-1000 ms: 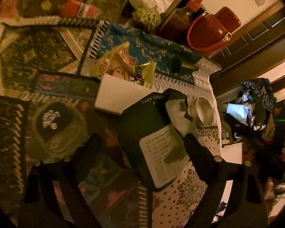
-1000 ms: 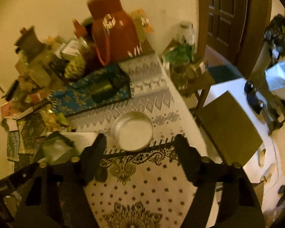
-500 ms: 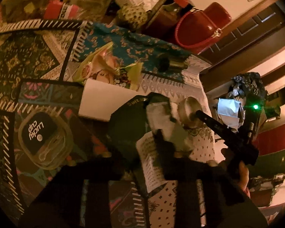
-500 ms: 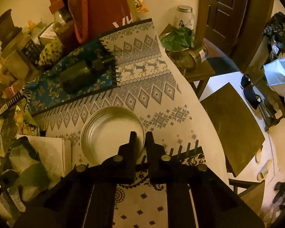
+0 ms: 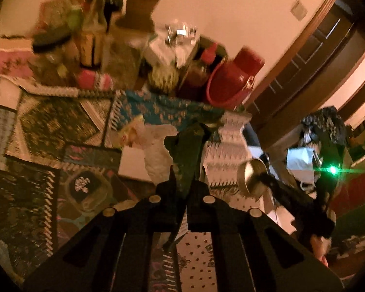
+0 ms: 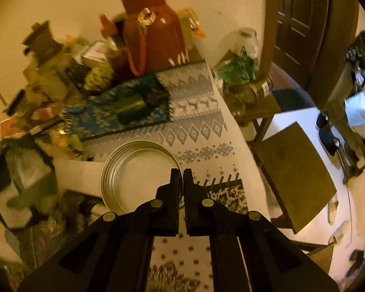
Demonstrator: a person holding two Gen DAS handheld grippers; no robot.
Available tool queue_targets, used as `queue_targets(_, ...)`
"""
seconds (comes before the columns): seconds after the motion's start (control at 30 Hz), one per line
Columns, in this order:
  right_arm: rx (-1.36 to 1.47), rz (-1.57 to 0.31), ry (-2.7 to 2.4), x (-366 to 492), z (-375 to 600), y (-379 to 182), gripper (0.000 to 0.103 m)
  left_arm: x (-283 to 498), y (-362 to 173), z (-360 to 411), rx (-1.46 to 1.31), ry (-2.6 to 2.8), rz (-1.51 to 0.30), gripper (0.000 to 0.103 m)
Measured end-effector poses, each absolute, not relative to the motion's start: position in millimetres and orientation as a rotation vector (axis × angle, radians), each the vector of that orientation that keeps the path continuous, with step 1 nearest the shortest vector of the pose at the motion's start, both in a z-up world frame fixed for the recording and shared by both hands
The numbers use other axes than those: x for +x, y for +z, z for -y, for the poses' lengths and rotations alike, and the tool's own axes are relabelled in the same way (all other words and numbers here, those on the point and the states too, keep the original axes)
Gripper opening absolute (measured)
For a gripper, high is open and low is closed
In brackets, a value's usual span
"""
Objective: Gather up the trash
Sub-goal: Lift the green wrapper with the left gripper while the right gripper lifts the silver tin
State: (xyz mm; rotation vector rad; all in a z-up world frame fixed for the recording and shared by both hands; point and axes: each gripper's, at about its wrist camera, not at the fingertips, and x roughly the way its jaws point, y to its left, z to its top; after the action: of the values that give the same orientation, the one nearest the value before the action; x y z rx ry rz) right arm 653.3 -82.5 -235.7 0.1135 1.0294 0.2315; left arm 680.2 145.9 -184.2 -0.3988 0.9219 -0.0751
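My left gripper (image 5: 182, 180) is shut on a dark green packet (image 5: 189, 143) and holds it edge-on above the patterned tablecloth (image 5: 36, 126). A crumpled white paper (image 5: 158, 155) hangs beside the packet on its left. My right gripper (image 6: 181, 174) is shut on the rim of a round metal lid (image 6: 138, 170), one finger inside it and one outside. In the left wrist view that lid (image 5: 251, 176) stands tilted on edge off the cloth, with the right gripper's black body and a hand behind it. The green packet (image 6: 24, 170) appears blurred at the left of the right wrist view.
A red flask (image 6: 153, 24), bottles and jars crowd the table's back. A clear plastic cup (image 5: 85, 189), a white box (image 5: 133, 165) and snack wrappers (image 5: 131, 131) lie on the cloth. A stool (image 6: 294, 170) and a low side table (image 6: 255, 107) stand to the right.
Both grippers went from open to shut. The left one took the green packet and lifted it off the cloth. The right one closed on the metal lid's rim and tipped it up.
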Motion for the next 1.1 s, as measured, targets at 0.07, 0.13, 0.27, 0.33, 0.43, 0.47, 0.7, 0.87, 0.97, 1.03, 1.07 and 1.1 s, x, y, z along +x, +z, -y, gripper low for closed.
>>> queue_targets(0.07, 0.105, -0.996, 0.258, 644, 85, -220, 0.003, 667, -167, -142, -0.380, -0.040, -0.875, 0.003)
queue_targets(0.13, 0.102, -0.959, 0.294, 633, 90, -203, 0.003, 655, -152, -138, -0.368, -0.017, -0.839, 0.003)
queue_targets(0.27, 0.082, -0.885, 0.352, 614, 99, -173, 0.003, 627, -122, -124, -0.368, 0.033, -0.757, 0.003)
queue_targets(0.33, 0.071, -0.841, 0.382, 603, 105, -157, 0.003, 611, -109, -117, -0.361, 0.058, -0.719, 0.003)
queue_targets(0.43, 0.067, -0.795, 0.424, 590, 116, -138, 0.003, 585, -88, -101, -0.330, 0.110, -0.654, 0.003)
queue_targets(0.47, 0.068, -0.784, 0.435, 586, 118, -134, 0.003, 575, -80, -95, -0.317, 0.129, -0.631, 0.003)
queue_targets(0.7, 0.085, -0.695, 0.510, 554, 131, -99, 0.003, 521, -41, -69, -0.241, 0.186, -0.539, 0.003)
queue_targets(0.87, 0.093, -0.630, 0.533, 525, 134, -77, 0.003, 486, -23, -57, -0.194, 0.190, -0.485, 0.003)
queue_targets(0.97, 0.100, -0.602, 0.532, 508, 134, -68, 0.003, 468, -18, -55, -0.180, 0.174, -0.467, 0.003)
queue_targets(1.03, 0.101, -0.588, 0.526, 494, 131, -63, 0.003, 454, -16, -56, -0.178, 0.158, -0.458, 0.003)
queue_targets(1.07, 0.100, -0.583, 0.521, 487, 129, -61, 0.003, 447, -16, -58, -0.179, 0.149, -0.454, 0.003)
queue_targets(1.1, 0.099, -0.580, 0.517, 480, 129, -60, 0.003, 440, -16, -59, -0.179, 0.138, -0.452, 0.003)
